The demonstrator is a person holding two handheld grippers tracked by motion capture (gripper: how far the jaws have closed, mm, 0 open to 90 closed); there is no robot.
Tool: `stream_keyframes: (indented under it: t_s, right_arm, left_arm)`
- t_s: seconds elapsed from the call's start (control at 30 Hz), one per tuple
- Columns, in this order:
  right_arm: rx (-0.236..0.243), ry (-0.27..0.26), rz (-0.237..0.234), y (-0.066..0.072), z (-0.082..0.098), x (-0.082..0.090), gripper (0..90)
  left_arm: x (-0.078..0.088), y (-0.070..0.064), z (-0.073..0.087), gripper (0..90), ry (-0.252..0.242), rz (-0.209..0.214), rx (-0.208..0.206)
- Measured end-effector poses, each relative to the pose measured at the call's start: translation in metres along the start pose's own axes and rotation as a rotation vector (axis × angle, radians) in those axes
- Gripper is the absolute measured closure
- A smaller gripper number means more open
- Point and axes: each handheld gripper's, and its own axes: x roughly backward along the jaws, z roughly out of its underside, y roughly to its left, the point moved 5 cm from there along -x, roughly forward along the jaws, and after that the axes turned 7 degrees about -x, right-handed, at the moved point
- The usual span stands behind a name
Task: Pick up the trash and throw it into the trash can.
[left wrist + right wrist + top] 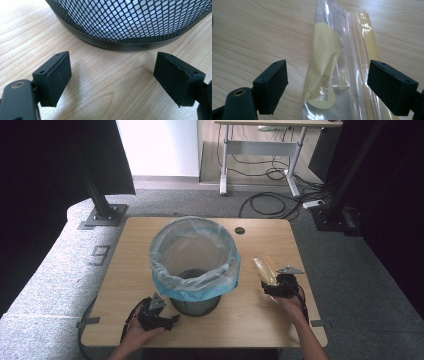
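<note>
A black mesh waste bin lined with a light blue plastic bag stands in the middle of the wooden table. Its mesh wall rises just beyond my left gripper, which is open and empty above bare wood. In the high view the left gripper sits at the bin's front left. A clear packet holding a yellow spoon and chopsticks lies flat on the table between the jaws of my open right gripper. The high view shows the packet right of the bin, with the right gripper at its near end.
A round cable hole sits near the table's far edge. Black frame posts stand on the carpet at both far corners. Cables and a power strip lie on the floor beyond, under a white desk.
</note>
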Motion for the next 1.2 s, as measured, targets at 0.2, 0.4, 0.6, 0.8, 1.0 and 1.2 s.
stream_keyframes:
  t_s: [0.2,0.4,0.6,0.8,1.0,1.2]
  right_arm:
    - [-0.002,0.017,0.012,-0.004,0.000,-0.011,19.4]
    - [0.021,0.044,0.046,-0.007,0.004,-0.018,27.7]
    - [-0.002,0.029,0.029,-0.011,0.004,-0.016,49.7]
    - [-0.022,0.039,0.039,-0.019,0.004,-0.010,74.7]
    - [-0.033,0.024,0.001,-0.019,0.000,-0.002,82.6]
    - [-0.064,-0.055,-0.049,-0.012,-0.010,0.014,84.8]
  left_arm:
    - [0.000,0.000,0.000,14.5,0.000,0.000,0.000]
    - [0.000,0.000,0.000,14.5,0.000,0.000,0.000]
    - [0.000,0.000,0.000,14.5,0.000,0.000,0.000]
    - [0.000,0.000,0.000,14.6,0.000,0.000,-0.001]
    - [0.000,0.000,0.000,14.5,0.000,0.000,0.000]
    - [0.000,0.000,0.000,14.6,-0.001,0.000,0.000]
